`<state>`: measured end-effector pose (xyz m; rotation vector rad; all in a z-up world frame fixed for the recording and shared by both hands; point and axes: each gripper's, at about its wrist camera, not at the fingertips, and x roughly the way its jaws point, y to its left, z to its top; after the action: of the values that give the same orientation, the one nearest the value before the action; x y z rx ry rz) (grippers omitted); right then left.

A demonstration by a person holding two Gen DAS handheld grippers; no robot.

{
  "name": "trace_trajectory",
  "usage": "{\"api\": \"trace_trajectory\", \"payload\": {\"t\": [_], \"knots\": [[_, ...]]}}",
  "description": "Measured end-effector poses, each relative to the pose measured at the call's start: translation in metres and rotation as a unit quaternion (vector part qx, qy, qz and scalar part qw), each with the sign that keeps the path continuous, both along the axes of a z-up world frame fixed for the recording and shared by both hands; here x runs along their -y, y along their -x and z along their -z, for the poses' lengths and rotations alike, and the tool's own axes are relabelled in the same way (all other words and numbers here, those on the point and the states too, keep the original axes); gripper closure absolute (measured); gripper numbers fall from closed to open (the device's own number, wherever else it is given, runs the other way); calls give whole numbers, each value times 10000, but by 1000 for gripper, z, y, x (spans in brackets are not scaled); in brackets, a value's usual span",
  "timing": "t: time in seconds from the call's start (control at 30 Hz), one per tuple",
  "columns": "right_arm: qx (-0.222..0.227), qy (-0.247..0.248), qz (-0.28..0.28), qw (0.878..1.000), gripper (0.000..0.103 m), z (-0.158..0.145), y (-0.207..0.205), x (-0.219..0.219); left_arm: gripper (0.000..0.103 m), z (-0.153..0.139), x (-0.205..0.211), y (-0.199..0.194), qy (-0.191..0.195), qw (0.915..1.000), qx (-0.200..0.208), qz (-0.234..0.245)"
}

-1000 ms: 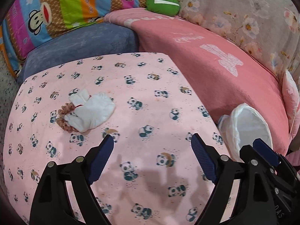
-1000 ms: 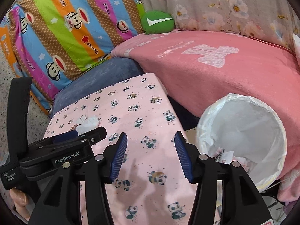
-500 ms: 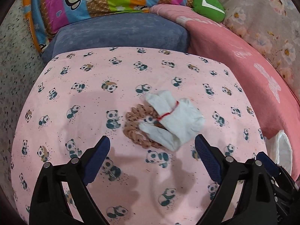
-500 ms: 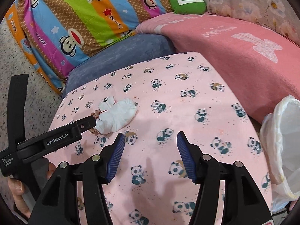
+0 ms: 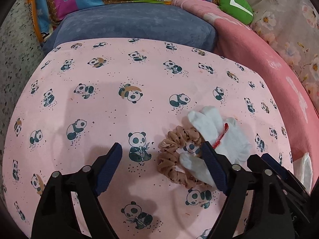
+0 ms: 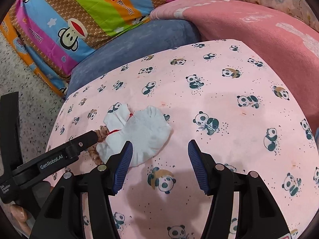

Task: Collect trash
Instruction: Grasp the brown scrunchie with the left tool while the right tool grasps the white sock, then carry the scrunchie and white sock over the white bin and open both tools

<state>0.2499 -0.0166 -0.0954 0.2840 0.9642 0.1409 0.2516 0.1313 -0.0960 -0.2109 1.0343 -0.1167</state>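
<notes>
A white sock bundle (image 5: 229, 139) tied with red thread lies on a brown dotted scrunchie (image 5: 171, 157) on the pink panda cloth (image 5: 119, 109). My left gripper (image 5: 161, 169) is open, low over the cloth; its right finger overlaps the sock and scrunchie. In the right wrist view the sock (image 6: 143, 133) sits left of centre with the scrunchie (image 6: 99, 137) partly hidden under it and under the left gripper's finger. My right gripper (image 6: 159, 165) is open and empty, its left fingertip at the sock's near edge.
A white bin bag (image 5: 305, 169) shows at the right edge of the left wrist view. A blue cushion (image 5: 135, 23), a striped monkey pillow (image 6: 79, 20), a pink blanket (image 6: 259, 25) and a green pillow (image 5: 237, 10) lie beyond the cloth. Speckled floor (image 6: 30, 79) lies left.
Both grippers have swung left and come closer to the sock and scrunchie. The bin bag has slid out of the right wrist view. Both stay open.
</notes>
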Motion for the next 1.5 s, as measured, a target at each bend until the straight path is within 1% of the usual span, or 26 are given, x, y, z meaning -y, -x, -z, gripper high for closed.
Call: {"api": "trace_trajectory", "payload": {"t": [0.03,0.1,0.13,0.17,0.2,0.23,0.27,0.3,0.33,0.4,0.47,0.57,0.73,0.83,0.93,0.97,1.0,1.07,1.1,1.23,1.27,1.3,1.5], "knots": [[-27,10,-15,10000,45,3,-3,-2,34,2,0,-2,31,10000,-32,25],[-90,22,-91,9999,48,7,-10,-1,43,6,0,-4,34,10000,-76,44],[-127,30,-142,9998,54,9,-14,-2,45,7,1,-4,-3,10000,-73,54],[-156,64,-188,9997,62,11,-19,-3,48,7,2,-4,-42,10000,-50,56],[-153,97,-206,9996,66,12,-21,-1,53,6,2,-3,-70,10000,-30,61],[-122,182,-222,9995,74,12,-21,-2,57,6,2,-4,-63,10000,-27,72],[-118,243,-293,9992,78,12,-22,-4,64,6,2,-4,-46,10000,-33,78],[-107,264,-333,9990,83,11,-21,-5,74,6,3,-3,-37,9999,-43,83],[-106,269,-339,9990,92,12,-21,-5,78,6,4,-3,-38,9999,-55,98],[-72,376,-384,9985,95,12,-15,-5,85,5,7,-1,-13,9999,-68,140],[-59,425,-391,9983,96,11,-13,-5,88,5,11,3,18,9998,-76,190],[-1,457,-365,9983,96,9,0,-1,88,0,19,11,30,9997,-45,258],[147,328,-111,9993,97,1,24,18,89,-15,38,25,65,9991,62,412],[272,298,63,9992,97,-7,42,35,89,-28,59,36,-4,9981,181,595],[443,298,258,9982,97,-21,63,58,89,-42,84,47,-51,9962,308,817],[473,293,290,9980,97,-24,68,62,89,-48,93,52,-66,9953,356,902],[569,264,427,9971,97,-33,80,79,89,-52,102,56,-78,9944,401,976],[632,255,502,9964,97,-38,89,90,89,-63,121,66,-90,9923,490,1133],[729,274,641,9949,97,-46,101,105,89,-67,131,71,-89,9911,533,1215],[910,257,936,9911,97,-64,126,141,88,-85,174,89,-123,9855,703,1536],[945,245,997,9902,97,-67,132,151,88,-89,183,93,-128,9842,736,1605],[1035,217,1173,9874,97,-74,144,169,88,-92,194,97,-130,9825,771,1688],[1227,217,1579,9796,97,-92,177,221,88,-107,249,121,-198,9735,926,2081]]}}
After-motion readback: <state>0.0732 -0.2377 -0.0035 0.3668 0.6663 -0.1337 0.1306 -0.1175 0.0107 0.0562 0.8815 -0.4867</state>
